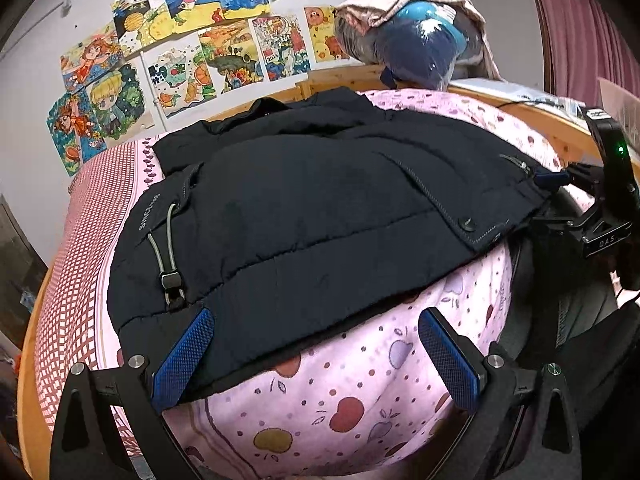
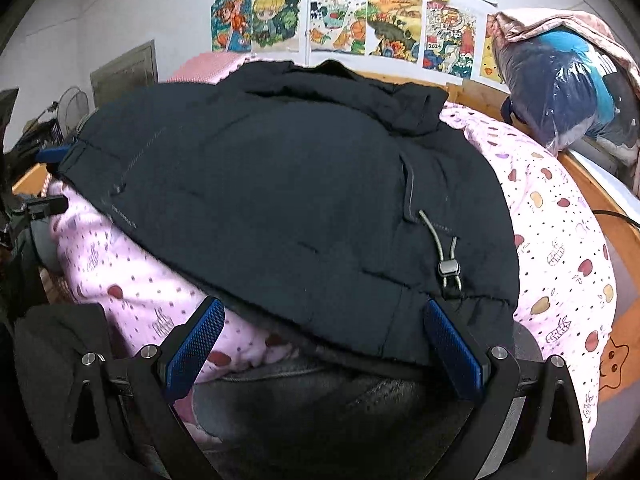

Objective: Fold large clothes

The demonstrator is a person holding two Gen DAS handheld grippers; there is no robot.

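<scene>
A: How does the left gripper (image 1: pixel 316 320) stand?

B: Its jaws are spread wide with nothing between the pads. One blue pad (image 1: pixel 182 356) lies against the hem of the jacket (image 1: pixel 304 200); the other is over the quilt (image 1: pixel 360 400), apart from the cloth.

A: And the right gripper (image 2: pixel 324 316)?

B: Also spread wide, gripping nothing. Its right pad (image 2: pixel 452 348) overlaps the jacket's hem corner, just below the cord lock (image 2: pixel 449 268); the left pad is over the quilt beside the hem.

A: Where is the jacket?

B: It is dark and padded, lying flat on the pink apple-print quilt on a wooden bed (image 1: pixel 532 116), hem toward the grippers, collar toward the wall. A zip pocket and a snap show near its right edge in the left view.

A: Beyond that?

B: Children's drawings (image 1: pixel 200 52) cover the wall. At the bed's far corner sits a bag (image 2: pixel 560 92) of bundled clothes under a pale cloth. A pink curtain (image 1: pixel 580 36) hangs at the right.
</scene>
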